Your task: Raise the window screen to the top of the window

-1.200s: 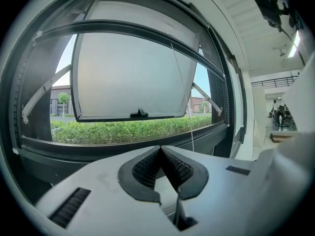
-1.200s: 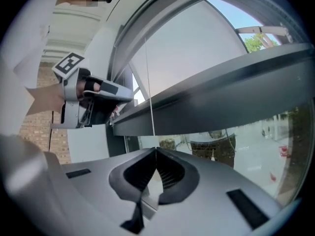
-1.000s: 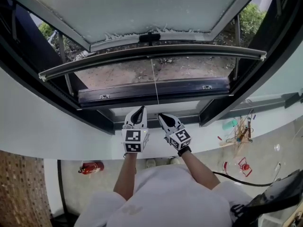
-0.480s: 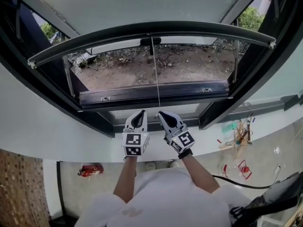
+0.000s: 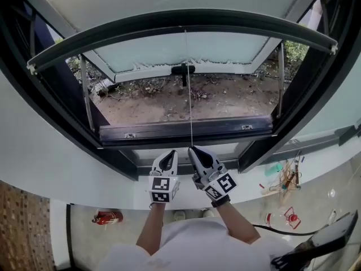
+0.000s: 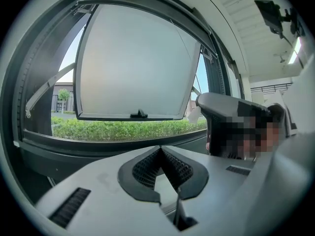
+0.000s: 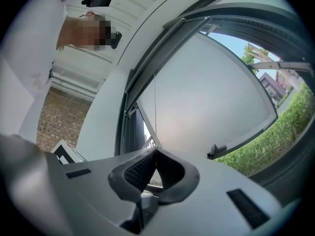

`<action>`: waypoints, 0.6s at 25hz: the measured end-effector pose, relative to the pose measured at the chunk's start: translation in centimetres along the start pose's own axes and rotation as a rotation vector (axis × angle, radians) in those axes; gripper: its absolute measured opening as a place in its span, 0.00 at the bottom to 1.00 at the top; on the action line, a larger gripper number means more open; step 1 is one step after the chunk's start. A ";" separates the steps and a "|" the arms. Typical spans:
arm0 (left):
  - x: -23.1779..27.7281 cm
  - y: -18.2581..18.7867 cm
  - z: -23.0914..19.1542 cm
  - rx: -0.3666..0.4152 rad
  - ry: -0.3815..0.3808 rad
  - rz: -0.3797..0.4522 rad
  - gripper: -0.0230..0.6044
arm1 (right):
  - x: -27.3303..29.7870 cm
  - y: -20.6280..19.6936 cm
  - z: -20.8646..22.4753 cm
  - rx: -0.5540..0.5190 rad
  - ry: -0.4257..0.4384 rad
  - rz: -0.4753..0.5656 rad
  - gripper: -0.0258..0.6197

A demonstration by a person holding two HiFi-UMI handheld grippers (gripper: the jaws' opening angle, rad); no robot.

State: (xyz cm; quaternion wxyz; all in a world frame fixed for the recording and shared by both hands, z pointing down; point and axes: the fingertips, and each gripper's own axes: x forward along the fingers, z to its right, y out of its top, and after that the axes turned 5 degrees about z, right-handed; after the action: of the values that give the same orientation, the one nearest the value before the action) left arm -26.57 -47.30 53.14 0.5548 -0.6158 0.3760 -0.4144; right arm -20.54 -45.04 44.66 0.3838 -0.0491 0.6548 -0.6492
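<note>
The window screen's dark bottom bar (image 5: 180, 24) spans the window opening high up. From its middle a thin pull cord (image 5: 189, 95) runs straight down to my right gripper (image 5: 192, 149), which is shut on the cord just above the sill. In the right gripper view the cord (image 7: 155, 112) rises out of the closed jaws of that gripper (image 7: 156, 150). My left gripper (image 5: 172, 153) is beside it to the left, shut with nothing in it. In its own view the left gripper (image 6: 161, 149) points at the window.
The glass sash (image 5: 186, 49) is swung outward, its black handle (image 5: 183, 69) just left of the cord. The dark lower window frame (image 5: 186, 130) lies right ahead of both grippers. Below are a red extinguisher (image 5: 107, 215) and floor clutter (image 5: 285, 168).
The screen bar has climbed well away from the lower frame, uncovering more of the opening. My right gripper kept hold of the cord and tilted upward. The left gripper stayed put.
</note>
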 end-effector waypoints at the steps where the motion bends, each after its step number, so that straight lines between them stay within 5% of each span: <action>1: 0.0 -0.1 0.0 -0.002 -0.001 0.003 0.04 | 0.1 0.2 -0.1 0.006 0.003 0.011 0.04; 15: 0.3 -0.9 -0.3 0.000 -0.010 -0.002 0.04 | 0.9 3.4 -0.2 0.030 0.020 0.123 0.04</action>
State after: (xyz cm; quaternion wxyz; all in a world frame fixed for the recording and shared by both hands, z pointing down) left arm -26.71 -47.55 54.05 0.5563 -0.6180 0.3726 -0.4120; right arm -19.78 -44.83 41.19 0.4172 0.0033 0.6506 -0.6345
